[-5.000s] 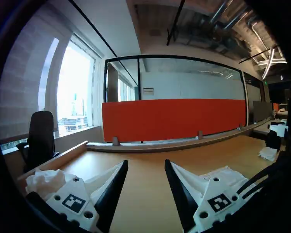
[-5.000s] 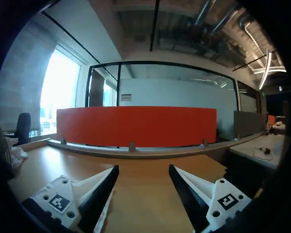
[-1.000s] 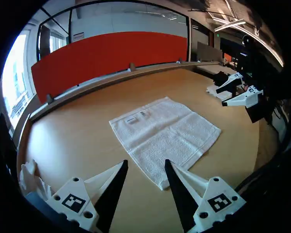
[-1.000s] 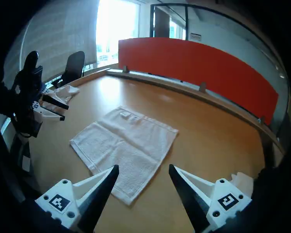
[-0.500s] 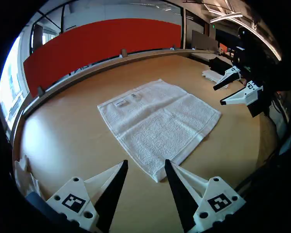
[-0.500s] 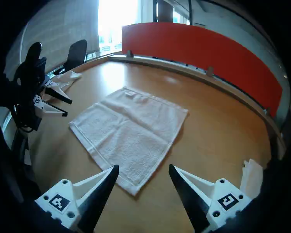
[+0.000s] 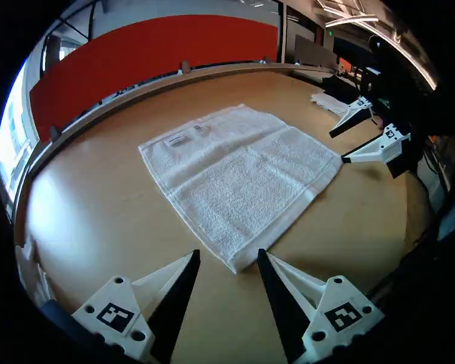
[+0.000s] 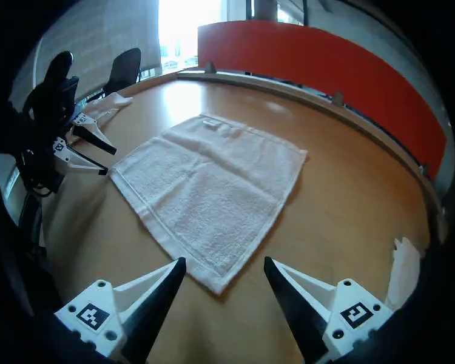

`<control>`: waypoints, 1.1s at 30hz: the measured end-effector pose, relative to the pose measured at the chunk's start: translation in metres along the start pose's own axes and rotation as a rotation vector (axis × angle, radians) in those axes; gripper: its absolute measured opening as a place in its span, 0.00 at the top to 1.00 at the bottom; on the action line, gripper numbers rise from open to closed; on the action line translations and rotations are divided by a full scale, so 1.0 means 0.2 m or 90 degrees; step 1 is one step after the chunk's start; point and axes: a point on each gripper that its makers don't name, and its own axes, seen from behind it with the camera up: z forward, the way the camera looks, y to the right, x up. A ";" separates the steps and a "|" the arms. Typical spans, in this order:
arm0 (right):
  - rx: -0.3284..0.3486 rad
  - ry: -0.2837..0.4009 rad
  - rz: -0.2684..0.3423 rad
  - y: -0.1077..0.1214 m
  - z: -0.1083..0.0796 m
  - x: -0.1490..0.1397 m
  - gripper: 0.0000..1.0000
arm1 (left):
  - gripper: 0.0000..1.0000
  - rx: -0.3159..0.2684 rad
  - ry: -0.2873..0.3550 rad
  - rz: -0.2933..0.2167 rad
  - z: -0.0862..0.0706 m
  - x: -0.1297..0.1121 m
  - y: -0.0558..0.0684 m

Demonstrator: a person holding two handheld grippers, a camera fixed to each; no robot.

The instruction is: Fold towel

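A white towel point(image 7: 236, 170) lies flat on the wooden table point(image 7: 100, 200), with small labels near its far edge. In the left gripper view, my left gripper point(image 7: 227, 258) is open, its fingertips straddling the towel's near corner from just short of it. That view also has the right gripper point(image 7: 344, 145) at the towel's right-hand corner. In the right gripper view the towel point(image 8: 209, 188) points a near corner between the open fingers of my right gripper point(image 8: 224, 266). The left gripper point(image 8: 103, 159) sits at the towel's left corner there, open.
A red partition point(image 7: 155, 54) runs along the table's far edge. Crumpled white cloths lie at the table's ends point(image 8: 109, 103) point(image 8: 403, 270) point(image 7: 327, 103). Black office chairs point(image 8: 121, 71) stand by the bright window. A person's dark arm holds each far gripper.
Both grippers tipped down from facing the partition to facing the table, then moved closer to the towel's near corners. Both stay open.
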 end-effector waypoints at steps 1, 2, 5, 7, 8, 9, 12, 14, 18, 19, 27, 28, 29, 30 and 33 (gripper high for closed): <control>0.001 -0.002 -0.001 0.00 0.00 -0.01 0.01 | 0.31 0.000 -0.003 0.000 0.01 -0.01 0.00; 0.001 -0.003 -0.001 0.00 0.01 -0.01 0.01 | 0.31 0.000 -0.005 0.000 0.01 -0.01 0.00; 0.002 -0.008 -0.003 0.00 0.01 -0.03 0.00 | 0.31 0.003 -0.011 0.000 0.02 -0.03 0.00; 0.003 -0.011 -0.004 0.00 0.02 -0.04 0.00 | 0.31 0.003 -0.014 -0.001 0.03 -0.03 0.00; 0.004 -0.012 -0.005 0.00 0.02 -0.04 0.00 | 0.31 0.003 -0.015 -0.002 0.03 -0.03 0.00; 0.004 -0.014 -0.005 0.00 0.02 -0.05 0.00 | 0.31 0.003 -0.016 -0.002 0.04 -0.03 0.00; 0.005 -0.016 -0.005 0.00 0.03 -0.06 0.00 | 0.31 0.000 -0.018 -0.001 0.04 -0.04 0.01; 0.005 -0.016 -0.003 0.00 0.03 -0.06 0.00 | 0.31 0.001 -0.021 0.001 0.05 -0.05 0.00; 0.008 -0.019 -0.002 0.00 0.03 -0.07 0.00 | 0.31 -0.001 -0.021 0.003 0.05 -0.05 0.01; 0.008 -0.020 -0.004 0.00 0.03 -0.07 0.00 | 0.31 -0.001 -0.021 0.004 0.05 -0.05 0.01; 0.012 -0.021 -0.011 0.01 0.04 -0.08 0.00 | 0.31 -0.004 -0.017 0.007 0.06 -0.05 0.01; 0.012 -0.021 -0.011 0.01 0.03 -0.08 0.00 | 0.31 -0.005 -0.017 0.007 0.06 -0.05 0.01; 0.013 -0.021 -0.011 0.01 0.03 -0.08 0.00 | 0.31 -0.006 -0.017 0.007 0.06 -0.05 0.01; 0.013 -0.021 -0.011 0.01 0.03 -0.08 0.00 | 0.31 -0.007 -0.017 0.007 0.06 -0.06 0.01; 0.014 -0.020 -0.011 0.01 0.03 -0.08 0.01 | 0.31 -0.008 -0.017 0.009 0.06 -0.05 0.01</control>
